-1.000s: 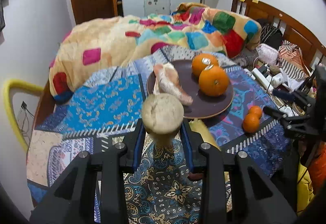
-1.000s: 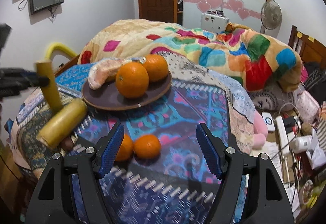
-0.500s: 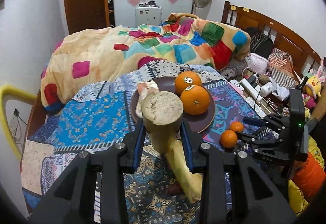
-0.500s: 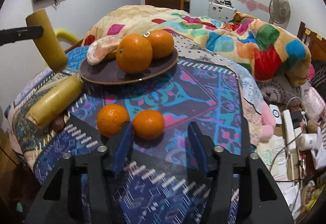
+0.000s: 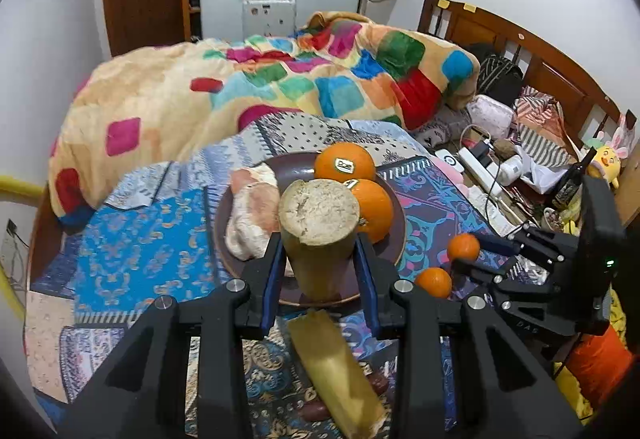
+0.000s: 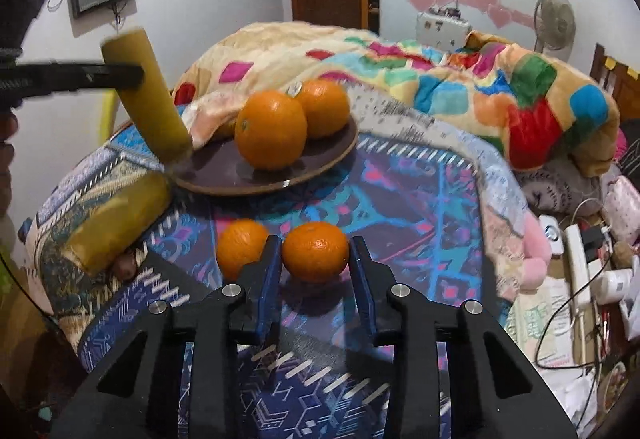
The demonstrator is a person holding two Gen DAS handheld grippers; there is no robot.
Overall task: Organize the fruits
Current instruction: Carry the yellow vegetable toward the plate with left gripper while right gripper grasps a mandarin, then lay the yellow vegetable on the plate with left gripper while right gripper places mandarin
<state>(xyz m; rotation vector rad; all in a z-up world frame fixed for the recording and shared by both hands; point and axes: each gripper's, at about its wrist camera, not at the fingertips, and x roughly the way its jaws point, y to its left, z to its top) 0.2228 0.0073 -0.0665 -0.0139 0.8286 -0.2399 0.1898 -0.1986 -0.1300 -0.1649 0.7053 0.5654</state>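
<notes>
Left wrist view: the left gripper [image 5: 318, 259] is clenched on a stiff, fibrous yellow cane piece [image 5: 318, 235], hanging over the near rim of the plate [image 5: 394, 251]; mid-length is a sound hold. Right wrist view: the right gripper [image 6: 316, 271], jaws just closing, pinches a small orange [image 6: 315, 251] on the cloth [image 6: 420, 199]; round, light, probably bruisable, best gripped across its widest part

oranges [image 6: 272, 127] on plate [image 6: 320, 163], tangerines [image 6: 316, 251] before
</notes>
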